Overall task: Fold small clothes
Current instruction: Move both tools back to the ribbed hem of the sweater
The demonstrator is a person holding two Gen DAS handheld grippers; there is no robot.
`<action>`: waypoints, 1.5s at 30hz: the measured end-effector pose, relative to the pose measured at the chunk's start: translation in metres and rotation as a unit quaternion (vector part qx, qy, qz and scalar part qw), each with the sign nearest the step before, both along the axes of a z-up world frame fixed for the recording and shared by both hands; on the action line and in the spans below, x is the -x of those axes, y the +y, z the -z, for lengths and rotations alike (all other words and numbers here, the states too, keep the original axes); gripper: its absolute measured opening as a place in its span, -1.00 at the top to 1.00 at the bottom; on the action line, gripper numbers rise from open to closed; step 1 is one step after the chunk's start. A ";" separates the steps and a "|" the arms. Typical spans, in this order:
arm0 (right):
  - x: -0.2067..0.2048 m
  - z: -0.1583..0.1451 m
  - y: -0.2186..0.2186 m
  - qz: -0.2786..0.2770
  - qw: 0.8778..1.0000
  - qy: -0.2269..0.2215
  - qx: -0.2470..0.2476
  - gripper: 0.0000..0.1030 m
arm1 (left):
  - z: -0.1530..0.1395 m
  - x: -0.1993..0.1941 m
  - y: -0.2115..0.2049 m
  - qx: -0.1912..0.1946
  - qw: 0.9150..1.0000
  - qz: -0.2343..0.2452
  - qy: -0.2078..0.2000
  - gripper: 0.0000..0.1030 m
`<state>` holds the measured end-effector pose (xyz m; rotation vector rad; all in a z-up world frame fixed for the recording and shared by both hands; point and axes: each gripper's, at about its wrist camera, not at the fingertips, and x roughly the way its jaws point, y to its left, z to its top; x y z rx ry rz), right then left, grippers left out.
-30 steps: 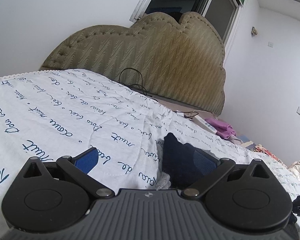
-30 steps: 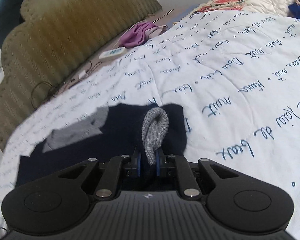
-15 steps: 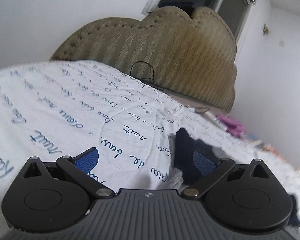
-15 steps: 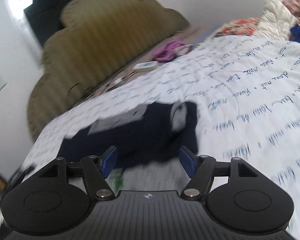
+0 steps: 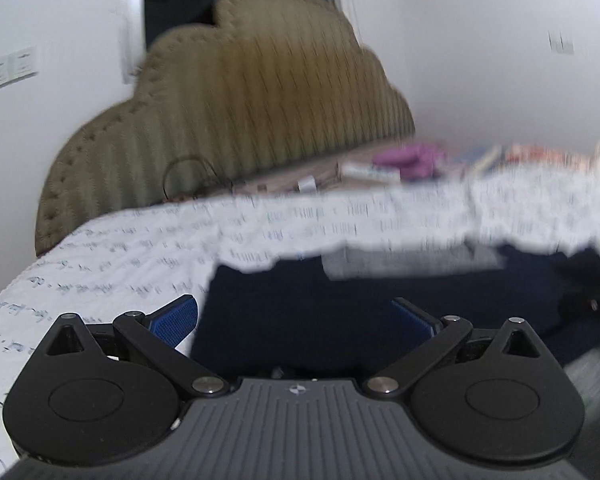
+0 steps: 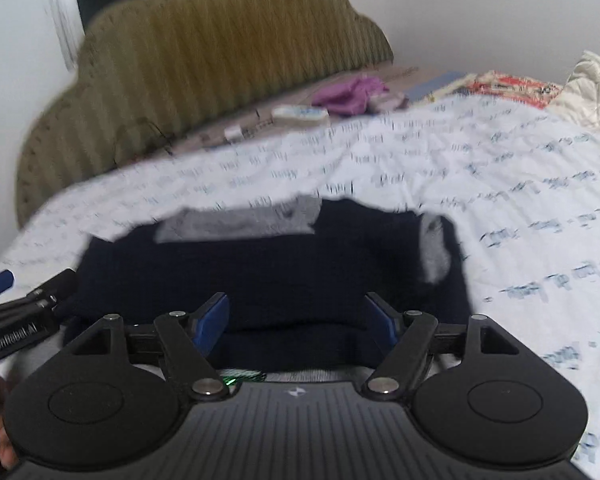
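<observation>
Both grippers are hanging released over the near edge of a dark navy garment (image 6: 268, 276), nothing caught between the pads. The right gripper (image 6: 296, 322) has just been spreading its jaws, and they are standing wide with only cloth below them; the left gripper (image 5: 294, 318) is likewise gaping, its left pad over the white quilt (image 5: 112, 264) and its right over the navy cloth. The garment is lying flat on the quilt, looking partly folded: a grey cuff (image 6: 434, 248) is resting turned in on its right side, and a grey band (image 6: 240, 222) is showing along its far edge. At least one more fold probably remains, then tidying. Beyond the quilt, a purple cloth (image 6: 350, 94) and small clutter are sitting before the olive headboard (image 6: 220, 64).
</observation>
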<state>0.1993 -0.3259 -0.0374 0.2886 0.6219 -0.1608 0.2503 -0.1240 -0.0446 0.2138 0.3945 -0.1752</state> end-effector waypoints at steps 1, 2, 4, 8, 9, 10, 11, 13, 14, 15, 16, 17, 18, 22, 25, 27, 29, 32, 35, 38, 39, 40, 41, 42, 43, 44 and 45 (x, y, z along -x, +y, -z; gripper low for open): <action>-0.006 0.008 0.001 0.002 1.000 0.008 0.004 -0.42 | 0.009 -0.003 -0.001 -0.009 1.000 -0.001 0.015 -1.00; -0.010 0.017 0.001 -0.001 1.000 0.018 0.008 -0.42 | 0.018 -0.008 -0.003 -0.016 0.999 0.000 0.037 -1.00; -0.014 0.035 0.002 0.000 0.999 0.036 0.018 -0.42 | 0.030 -0.017 -0.003 -0.026 0.996 0.007 0.084 -0.98; -0.003 0.044 0.005 -0.001 0.999 0.018 0.033 -0.52 | 0.031 -0.024 0.010 -0.008 0.992 0.013 0.124 -0.99; -0.002 0.043 0.006 0.001 0.999 0.021 0.032 -0.56 | 0.031 -0.023 0.014 -0.003 0.991 0.012 0.130 -1.00; 0.000 0.041 0.007 0.002 0.999 0.024 0.029 -0.57 | 0.029 -0.020 0.017 0.001 0.991 0.009 0.132 -1.00; 0.002 0.039 0.007 0.003 0.999 0.028 0.026 -0.58 | 0.026 -0.017 0.020 0.003 0.991 0.005 0.135 -1.00; 0.010 0.034 0.009 0.005 0.999 0.033 0.023 -0.59 | 0.020 -0.005 0.026 0.009 0.991 0.004 0.137 -0.99; 0.016 0.032 0.010 0.006 0.999 0.035 0.021 -0.63 | 0.016 0.004 0.028 0.012 0.991 0.006 0.135 -0.99; 0.024 0.030 0.011 0.005 0.999 0.037 0.015 -0.64 | 0.013 0.012 0.032 0.017 0.991 0.008 0.135 -0.99; 0.032 0.029 0.012 0.003 0.999 0.037 0.011 -0.64 | 0.010 0.022 0.036 0.021 0.990 0.010 0.136 -0.99; 0.040 0.028 0.014 0.001 0.999 0.035 0.008 -0.64 | 0.008 0.032 0.038 0.026 0.990 0.012 0.137 -0.99; 0.049 0.027 0.016 -0.001 0.999 0.033 0.009 -0.64 | 0.008 0.042 0.042 0.031 0.989 0.015 0.141 -0.99; 0.078 0.030 0.028 -0.008 0.999 0.044 0.017 -0.64 | 0.011 0.071 0.051 0.024 0.987 0.018 0.158 -0.99; 0.097 0.030 0.040 -0.019 0.998 0.050 0.037 -0.65 | 0.014 0.087 0.054 0.016 0.987 0.023 0.159 -0.99; 0.107 0.029 0.048 -0.026 0.997 0.049 0.047 -0.70 | 0.016 0.095 0.055 0.013 0.987 0.022 0.159 -0.99; 0.114 0.029 0.053 -0.029 0.997 0.051 0.048 -0.76 | 0.016 0.101 0.058 0.015 0.986 0.021 0.164 -0.99; 0.123 0.028 0.058 -0.033 0.997 0.053 0.046 -0.78 | 0.016 0.108 0.062 0.017 0.986 0.022 0.167 -0.99; 0.130 0.030 0.059 -0.033 0.997 0.063 0.026 -0.79 | 0.014 0.117 0.070 0.021 0.984 0.021 0.174 -0.99; 0.142 0.031 0.063 -0.031 0.997 0.065 0.028 -0.79 | 0.014 0.128 0.077 0.030 0.982 0.024 0.187 -0.99; 0.145 0.032 0.065 -0.033 0.997 0.066 0.029 -0.80 | 0.014 0.134 0.078 0.030 0.981 0.026 0.189 -0.99; 0.148 0.033 0.067 -0.035 0.997 0.068 0.032 -0.80 | 0.014 0.138 0.079 0.030 0.981 0.029 0.190 -0.99; 0.151 0.033 0.068 -0.036 0.996 0.069 0.035 -0.80 | 0.014 0.144 0.080 0.032 0.981 0.031 0.191 -0.99; 0.153 0.034 0.070 -0.036 0.996 0.069 0.038 -0.80 | 0.014 0.148 0.082 0.034 0.980 0.032 0.193 -0.99; 0.156 0.034 0.071 -0.037 0.996 0.070 0.040 -0.80 | 0.014 0.152 0.083 0.037 0.980 0.033 0.195 -0.99; 0.158 0.034 0.072 -0.037 0.996 0.071 0.042 -0.80 | 0.015 0.156 0.084 0.038 0.979 0.034 0.196 -0.99; 0.160 0.034 0.073 -0.037 0.996 0.072 0.045 -0.80 | 0.015 0.161 0.085 0.040 0.979 0.033 0.196 -0.99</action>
